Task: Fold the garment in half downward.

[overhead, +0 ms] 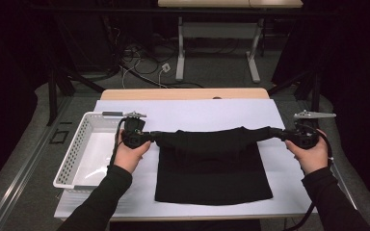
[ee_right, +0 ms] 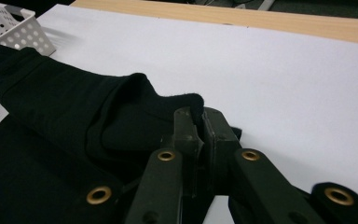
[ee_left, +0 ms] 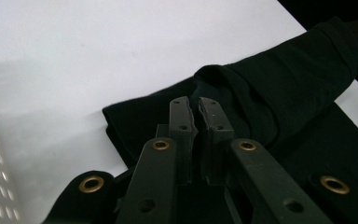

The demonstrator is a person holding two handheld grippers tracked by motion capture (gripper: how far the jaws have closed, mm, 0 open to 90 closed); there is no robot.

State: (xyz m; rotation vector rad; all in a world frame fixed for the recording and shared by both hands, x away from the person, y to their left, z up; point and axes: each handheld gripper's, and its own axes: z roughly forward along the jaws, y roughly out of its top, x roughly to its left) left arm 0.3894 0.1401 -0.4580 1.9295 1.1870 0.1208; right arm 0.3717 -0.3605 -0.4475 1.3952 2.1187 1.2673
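Note:
A black garment [overhead: 212, 168] lies on the white sheet [overhead: 197, 113], its far edge lifted and stretched into a bunched band between my two grippers. My left gripper [overhead: 147, 139] is shut on the band's left end; in the left gripper view the cloth [ee_left: 270, 93] is pinched between the jaws of that gripper [ee_left: 194, 105]. My right gripper [overhead: 282, 134] is shut on the right end; the right gripper view shows a fold of cloth [ee_right: 121, 112] caught at the tips of that gripper [ee_right: 200, 114]. The lower part of the garment rests flat on the sheet.
A white perforated basket [overhead: 74, 154] stands at the left edge of the table, right beside my left hand; its corner [ee_right: 14, 25] appears in the right gripper view. The wooden table edge [overhead: 183, 94] runs along the far side. A desk frame and cables sit beyond on the floor.

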